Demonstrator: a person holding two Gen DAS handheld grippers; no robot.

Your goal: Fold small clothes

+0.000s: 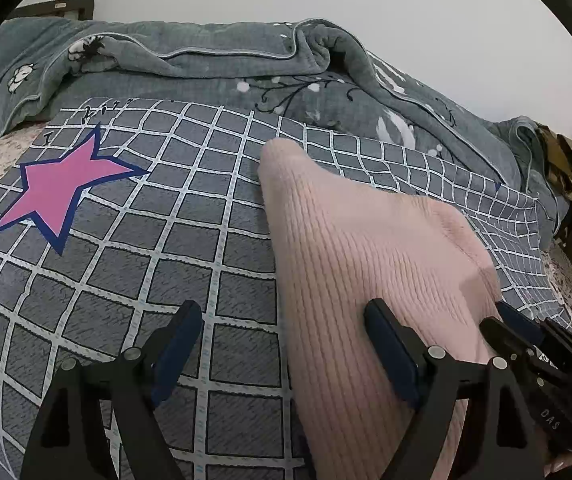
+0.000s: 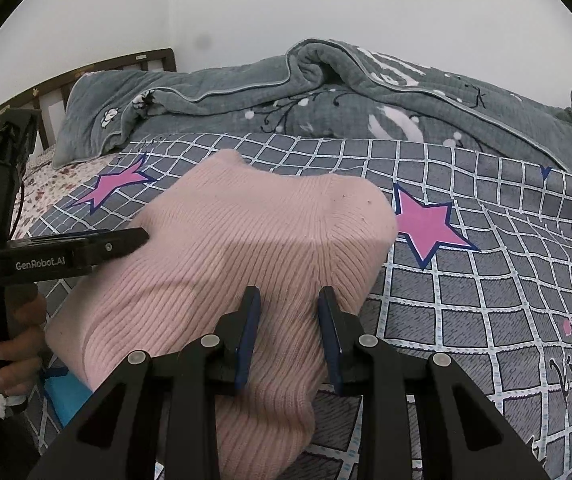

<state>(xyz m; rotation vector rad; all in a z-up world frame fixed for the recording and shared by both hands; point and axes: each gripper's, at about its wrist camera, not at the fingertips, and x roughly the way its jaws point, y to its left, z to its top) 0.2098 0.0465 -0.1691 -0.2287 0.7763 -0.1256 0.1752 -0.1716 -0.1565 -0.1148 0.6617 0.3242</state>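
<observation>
Left wrist view: the left gripper (image 1: 281, 320) stands wide apart and released, nothing pinched; its left finger is over the grey checked bedspread (image 1: 125, 240), its right finger rests on the pink knit garment (image 1: 366, 248), which stretches ahead and to the right of it. A pink star (image 1: 61, 188) lies ahead to the left.

Right wrist view: the right gripper (image 2: 289, 300) is narrowed on a raised fold of the pink knit garment (image 2: 245, 240), grasping it between the blue pads (image 2: 249, 332). The left gripper (image 2: 85, 252), held by a hand (image 2: 9, 344), sits to its left at the garment's edge, with a folded grey quilt (image 2: 326, 92) beyond
</observation>
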